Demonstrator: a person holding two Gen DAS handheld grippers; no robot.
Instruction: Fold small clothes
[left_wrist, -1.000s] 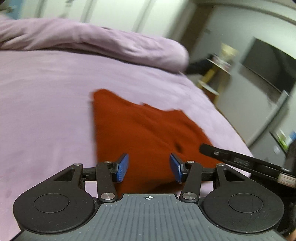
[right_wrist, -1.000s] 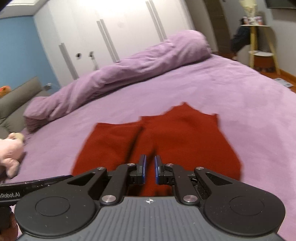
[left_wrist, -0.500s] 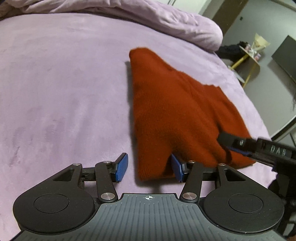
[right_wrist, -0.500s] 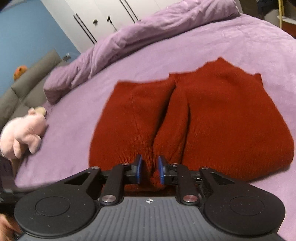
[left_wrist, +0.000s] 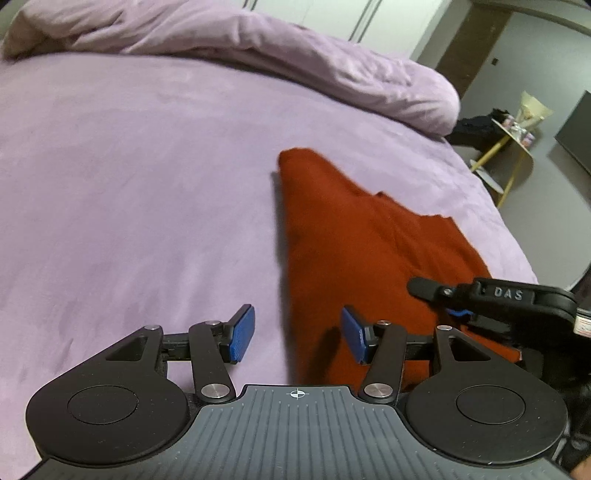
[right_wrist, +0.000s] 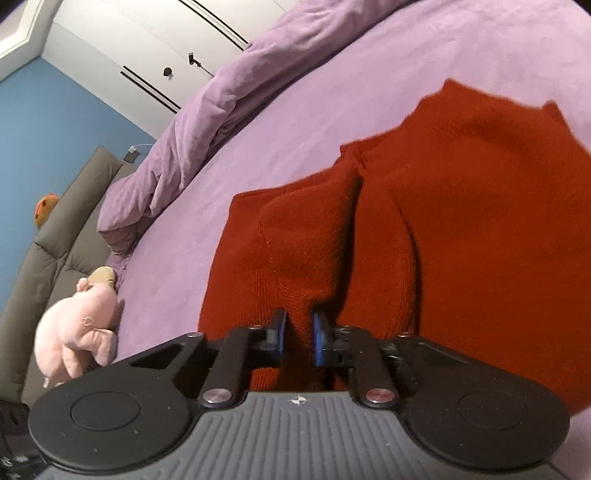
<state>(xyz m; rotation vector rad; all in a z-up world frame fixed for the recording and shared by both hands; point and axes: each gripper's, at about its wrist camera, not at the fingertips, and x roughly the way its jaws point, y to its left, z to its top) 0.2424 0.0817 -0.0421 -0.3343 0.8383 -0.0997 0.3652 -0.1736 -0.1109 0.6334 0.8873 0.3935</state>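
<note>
On the bed: a purple sheet (left_wrist: 147, 192) is spread flat, and a red knitted garment (left_wrist: 362, 258) is laid on it, toward the right of the left wrist view.
Garment: it is folded lengthwise, with two rounded folds meeting along a crease that runs from near to far in the right wrist view (right_wrist: 369, 229).
Left gripper (left_wrist: 297, 339): the blue pads are held well apart over the near left edge of the garment; the left pad (left_wrist: 242, 338) is seen over bare sheet and the right pad over red knit. Nothing is pinched between them.
Right gripper (right_wrist: 298, 338): the jaws have just been closing, and a ridge of the red knit at the near end of the crease is seen pinched between the blue pads. In the left wrist view it is seen entering from the right, low over the garment (left_wrist: 458, 295).
Far edge: a rolled purple duvet (left_wrist: 258, 62) is laid along the bed.
Left of the bed: a pink plush toy (right_wrist: 79, 328) is seen beside a grey cushion (right_wrist: 55, 236).
Background: white wardrobe doors (right_wrist: 155, 48) and a blue wall (right_wrist: 48, 122) are visible.
</note>
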